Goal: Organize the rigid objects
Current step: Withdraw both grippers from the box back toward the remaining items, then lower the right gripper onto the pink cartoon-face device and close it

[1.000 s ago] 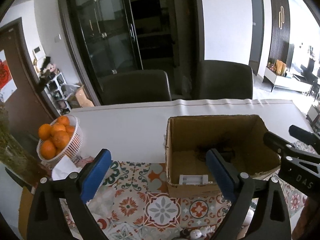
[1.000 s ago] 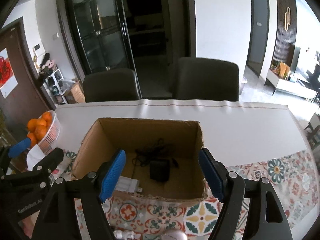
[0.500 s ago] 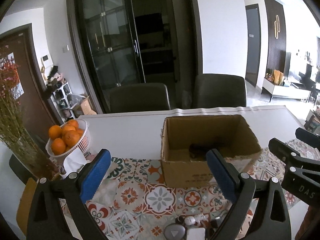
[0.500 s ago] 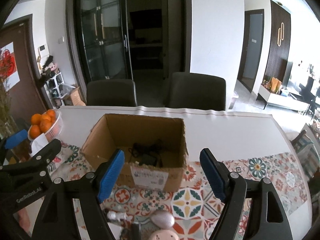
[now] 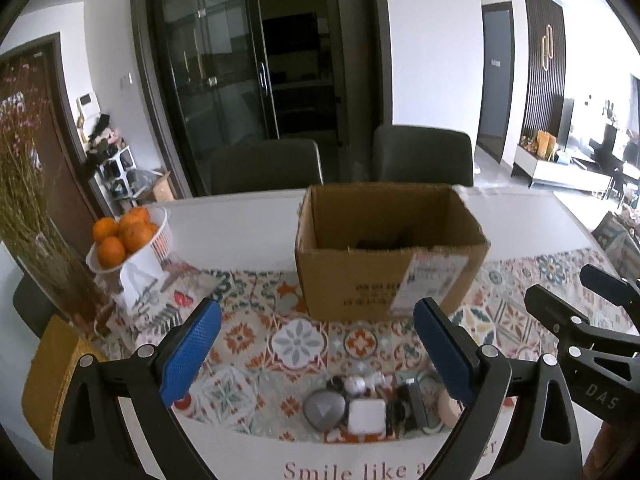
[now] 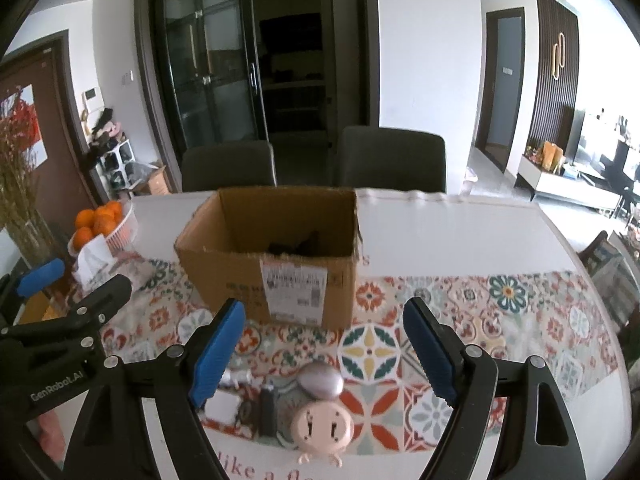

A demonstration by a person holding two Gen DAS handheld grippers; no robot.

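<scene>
Both grippers, left gripper and right gripper, have drawn back from the cardboard box empty, jaws wide, right just opening further, toward the small gadgets still awaiting boxing.

"GenRobot.AI" on left gripper

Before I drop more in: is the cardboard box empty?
Not empty. The cardboard box stands open-topped, with something dark showing just above its near wall; what it is, cannot tell.
</scene>
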